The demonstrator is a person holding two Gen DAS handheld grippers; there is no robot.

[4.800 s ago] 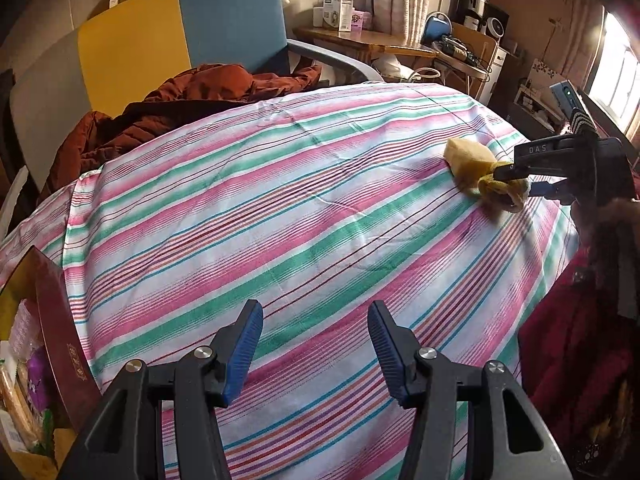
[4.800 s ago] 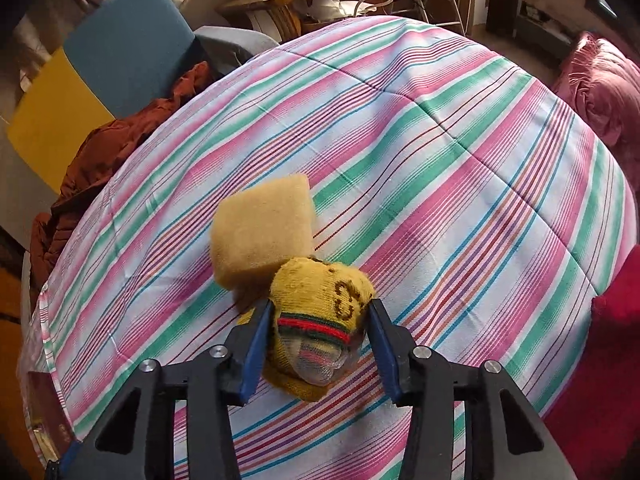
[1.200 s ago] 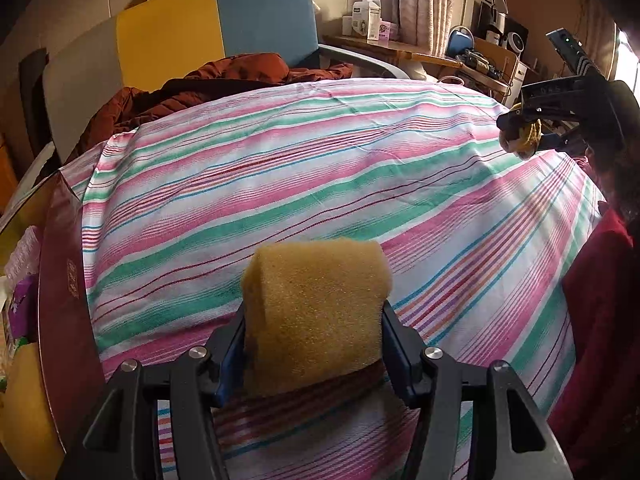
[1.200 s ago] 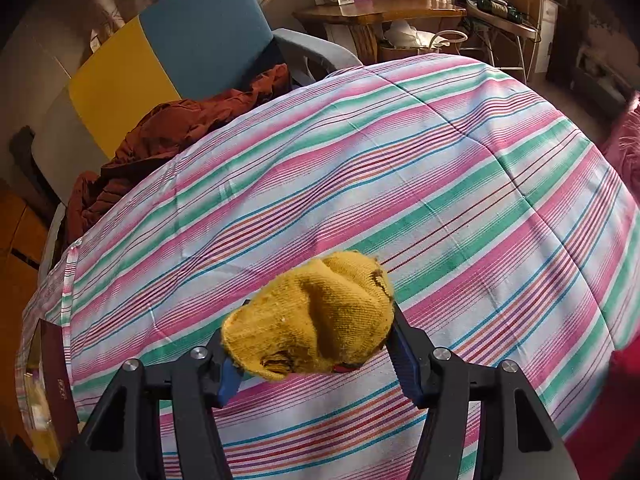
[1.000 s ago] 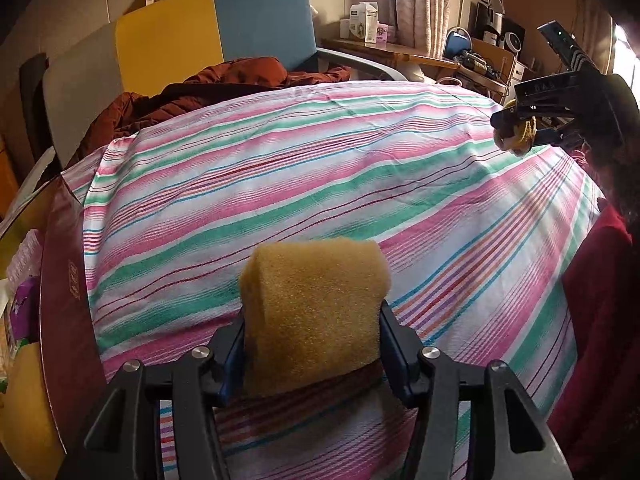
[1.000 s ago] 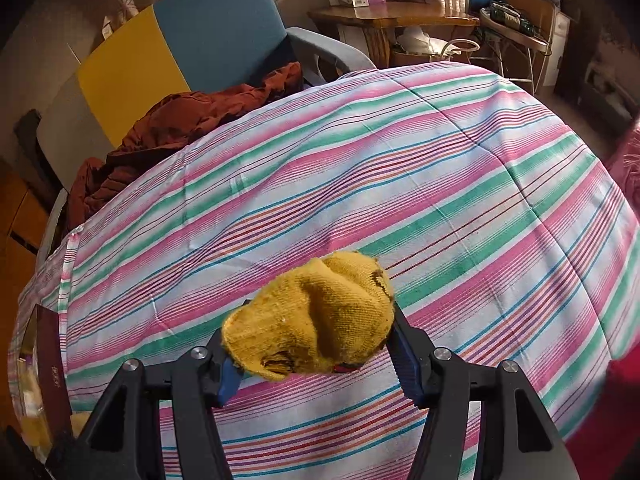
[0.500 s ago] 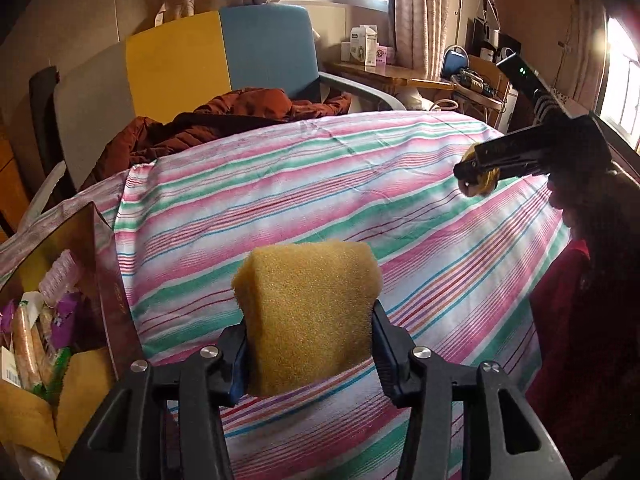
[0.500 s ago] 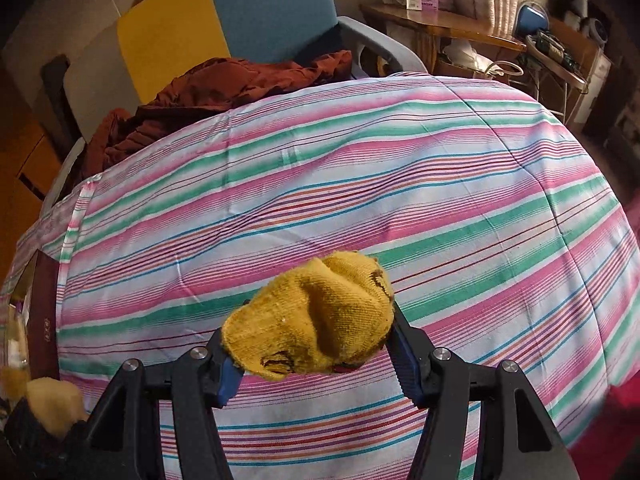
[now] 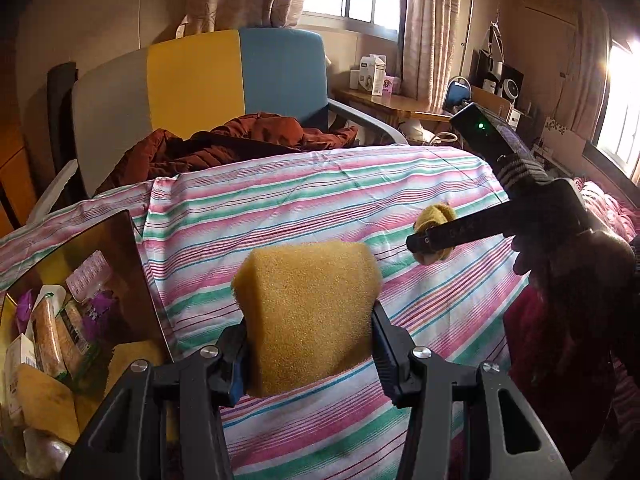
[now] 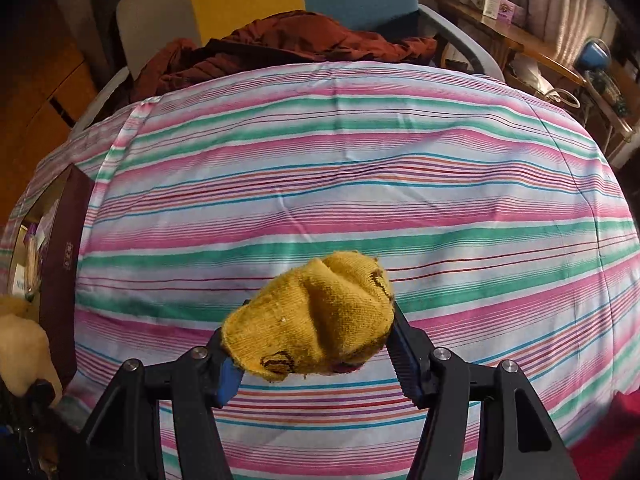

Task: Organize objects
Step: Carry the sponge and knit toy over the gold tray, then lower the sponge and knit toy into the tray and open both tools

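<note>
1. A yellow sponge is clamped between the two fingers of the left gripper, which is closed on its sides; the sponge is held above the striped bedsheet.
2. A yellow sock is pinched by the right gripper, whose fingers are pressed against its bunched fabric; the sock is held over the near edge of the sheet.
3. In the left wrist view, the right gripper is seen at about 2 o'clock from the sponge, with the sock showing at its tip.
4. An open box is seen at 9 o'clock from the sponge, at the left edge of the bed; packets and small items are packed inside it.
5. In the right wrist view, the same box is visible at 9 o'clock from the sock, and part of the sponge is seen at the lower left.
6. A rust-brown jacket is heaped at 12 o'clock beyond the sheet, against a chair with grey, yellow and blue panels.
7. A wooden side table carrying a white carton is seen at 1 o'clock, beside the curtains.
</note>
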